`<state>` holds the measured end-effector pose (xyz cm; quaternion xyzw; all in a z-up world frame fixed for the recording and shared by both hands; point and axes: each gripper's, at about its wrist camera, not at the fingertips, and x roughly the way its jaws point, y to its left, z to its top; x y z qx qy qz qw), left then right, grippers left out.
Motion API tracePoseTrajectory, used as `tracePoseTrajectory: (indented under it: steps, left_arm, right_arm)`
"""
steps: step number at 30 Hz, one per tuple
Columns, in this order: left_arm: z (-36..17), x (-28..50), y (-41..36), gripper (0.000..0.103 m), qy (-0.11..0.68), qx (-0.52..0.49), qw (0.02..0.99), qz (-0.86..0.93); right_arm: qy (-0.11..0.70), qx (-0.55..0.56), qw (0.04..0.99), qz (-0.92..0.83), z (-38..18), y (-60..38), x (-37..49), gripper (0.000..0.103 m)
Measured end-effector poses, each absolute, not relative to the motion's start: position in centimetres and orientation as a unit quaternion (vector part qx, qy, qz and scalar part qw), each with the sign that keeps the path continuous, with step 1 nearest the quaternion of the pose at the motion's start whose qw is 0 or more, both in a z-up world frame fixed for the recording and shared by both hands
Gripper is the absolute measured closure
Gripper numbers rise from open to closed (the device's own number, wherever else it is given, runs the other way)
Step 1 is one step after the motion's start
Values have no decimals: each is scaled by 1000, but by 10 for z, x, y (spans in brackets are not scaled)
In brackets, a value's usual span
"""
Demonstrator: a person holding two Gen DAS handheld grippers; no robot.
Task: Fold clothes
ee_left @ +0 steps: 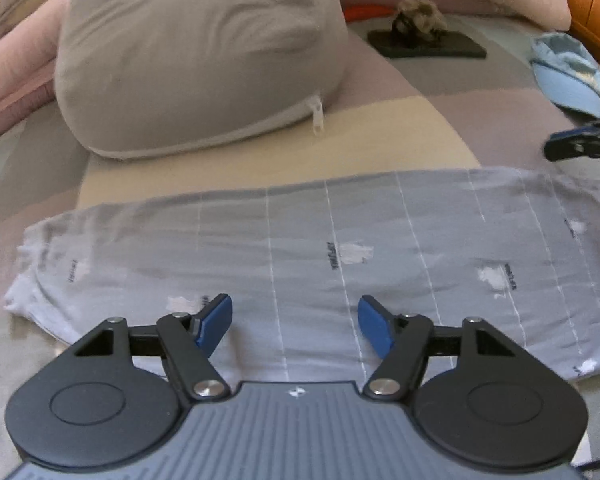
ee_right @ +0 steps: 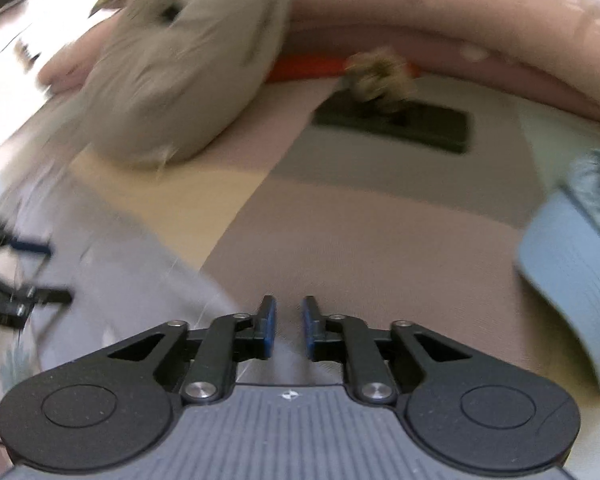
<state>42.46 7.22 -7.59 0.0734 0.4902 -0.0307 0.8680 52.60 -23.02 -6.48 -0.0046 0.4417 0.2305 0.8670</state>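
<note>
- A grey-blue garment [ee_left: 340, 256], printed with thin white lines and small white patches, lies folded into a long band across a bed sheet [ee_left: 380, 128] of cream, pink and grey blocks.
- The left gripper [ee_left: 295, 322] hangs over the near edge of the garment, its blue pads [ee_left: 216, 320] spread wide apart with nothing between them.
- The right gripper [ee_right: 288, 328] is off the garment's right end, over the pink part of the sheet; its jaws stand a little apart, released, and no cloth sits between them.
- In the left wrist view the right gripper shows only as a dark tip at the right edge, above the garment's far corner.
- A plump grey pillow [ee_left: 196, 60] with a white zip rests on the sheet beyond the garment.
- Farther back, a dark flat slab [ee_left: 428, 46] carries a fuzzy beige clump [ee_left: 418, 14].
- A light blue cap [ee_right: 572, 280] lies on the sheet to the right, well apart from the garment.
- The right wrist view is blurred.
</note>
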Motion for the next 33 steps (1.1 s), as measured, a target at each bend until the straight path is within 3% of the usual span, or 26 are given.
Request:
tracePoseTrajectory:
  steps: [2,7,12,14,16,19,26,33]
  left_arm:
    - [-68,419,69,35,471,79,877,-56]
    - [-72,411,36,33,434,153,881,-110]
    - [-89,403,47,29,455,108,879,-88]
    - [-89,397,60,27,470,82,876,-66]
    - [-88,392,70,27,484,67,871,-45]
    - [-77,389,72,35,486,76,870,-24]
    - [-73,402,42,33,449,91,887,-61]
    - [-92,416,28,27,448,87,887,-66]
  right_arm:
    - [445,3,868,223,-52,-241,513,66]
    - [476,-17,864,164,-41,-261,451,52]
    - [525,-6,847,81,-67,-264,388,40]
    - [521,-3,851,73,-74,-252,371,22]
    - [519,7,850,90,-74,-235,363,13]
    - [517,27,844,141,-67,-224,364,14]
    - [486,0,872,62,-50,-293,368,14]
    - [504,1,864,-4,-81,-357,377,9]
